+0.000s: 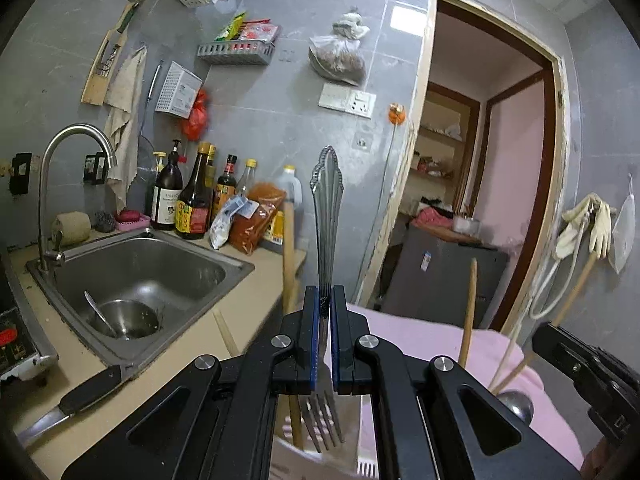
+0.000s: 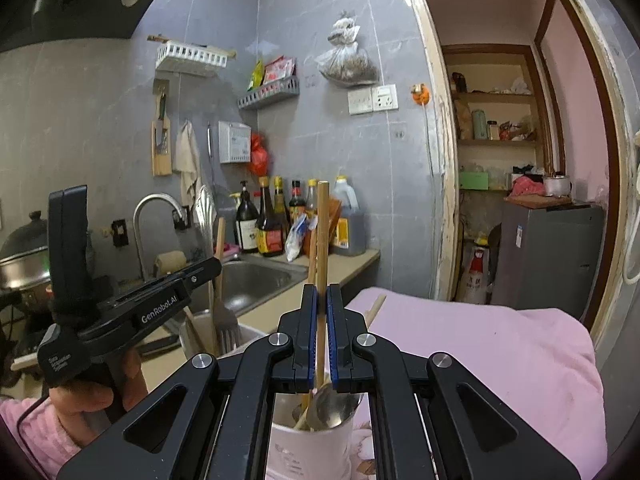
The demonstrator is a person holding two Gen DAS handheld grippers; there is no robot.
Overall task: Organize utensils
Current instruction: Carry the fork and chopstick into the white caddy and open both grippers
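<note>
My left gripper [image 1: 325,300] is shut on a metal fork [image 1: 327,208], handle up, tines down over a white holder [image 1: 288,444] that has a wooden stick in it. From the right wrist view the left gripper [image 2: 208,270] holds the fork [image 2: 226,320] in that holder [image 2: 192,336]. My right gripper [image 2: 322,300] is shut on a wooden chopstick [image 2: 322,232], upright over a white cup [image 2: 308,444] holding a metal spoon [image 2: 332,404] and other wooden sticks.
A steel sink [image 1: 140,268] with a bowl and spoon, a tap [image 1: 72,148], and sauce bottles [image 1: 192,204] stand on the counter. A black-handled knife [image 1: 76,400] lies on the counter edge. A pink cloth [image 2: 480,352] covers the surface at right. A doorway [image 1: 500,160] opens behind.
</note>
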